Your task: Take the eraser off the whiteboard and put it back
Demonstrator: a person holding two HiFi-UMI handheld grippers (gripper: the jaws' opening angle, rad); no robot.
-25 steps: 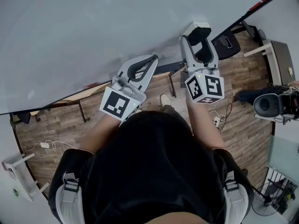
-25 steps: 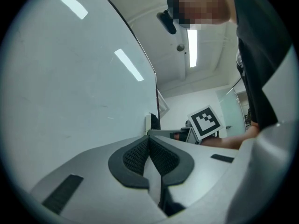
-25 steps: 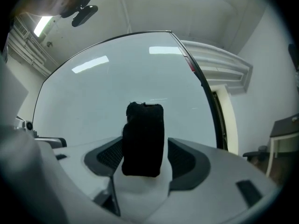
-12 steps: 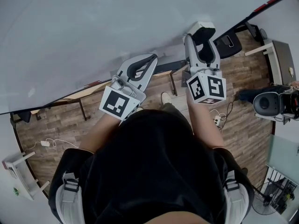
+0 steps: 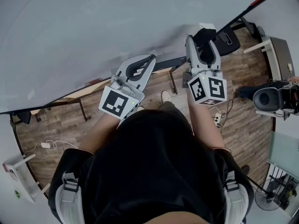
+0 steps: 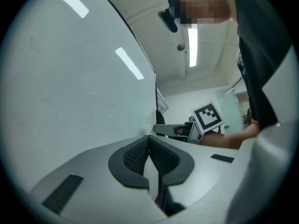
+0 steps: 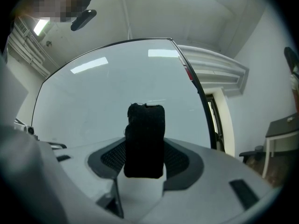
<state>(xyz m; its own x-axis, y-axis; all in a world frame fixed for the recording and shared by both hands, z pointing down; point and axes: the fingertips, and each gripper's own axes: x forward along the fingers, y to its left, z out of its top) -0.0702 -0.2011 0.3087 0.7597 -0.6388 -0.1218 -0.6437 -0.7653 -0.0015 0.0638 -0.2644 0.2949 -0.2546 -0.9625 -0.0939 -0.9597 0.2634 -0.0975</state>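
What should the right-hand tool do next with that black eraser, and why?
Probably draw the eraser gently back from the whiteboard. The right gripper has just closed its fingers on it, so the hold looks ready. Whether the eraser still touches the board I cannot tell.

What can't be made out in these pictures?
1. Whether the eraser touches the whiteboard: in the right gripper view, the eraser hides its own far face. The right gripper has just been closing its jaws on it.
2. The floor beneath the person: in the head view, the torso hides it.
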